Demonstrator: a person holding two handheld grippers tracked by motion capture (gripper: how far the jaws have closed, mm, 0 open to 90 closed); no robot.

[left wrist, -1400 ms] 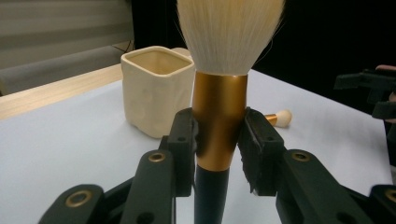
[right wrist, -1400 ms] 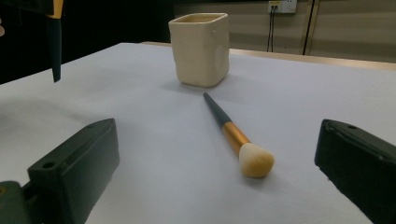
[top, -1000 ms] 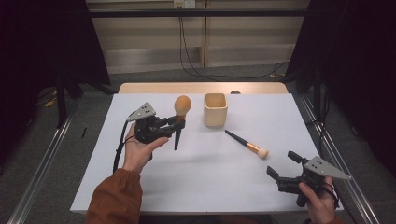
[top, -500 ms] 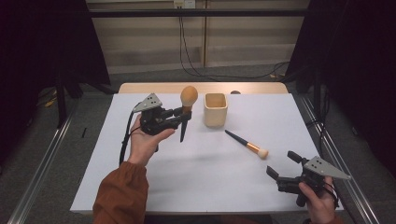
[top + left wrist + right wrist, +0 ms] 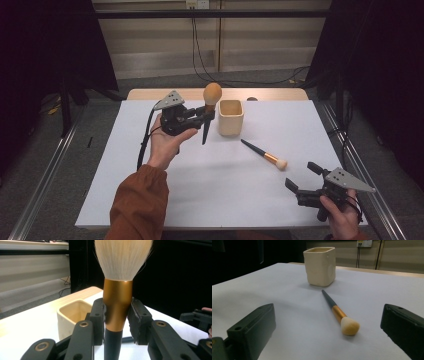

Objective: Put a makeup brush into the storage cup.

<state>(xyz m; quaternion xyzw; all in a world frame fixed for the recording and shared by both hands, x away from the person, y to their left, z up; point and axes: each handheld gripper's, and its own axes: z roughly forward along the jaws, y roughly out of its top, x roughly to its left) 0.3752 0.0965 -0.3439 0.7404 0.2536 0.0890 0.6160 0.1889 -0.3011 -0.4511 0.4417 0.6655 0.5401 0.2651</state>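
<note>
Above the bench's far left, left hand-held gripper clamped on a large powder brush held upright, now nearer the cream cup than before, right hand-held gripper wide open, unmoved, near a small brush lying flat.

Your high view looks forward and down on the surface. Both tongs views sit low and near; all share the cup.
</note>
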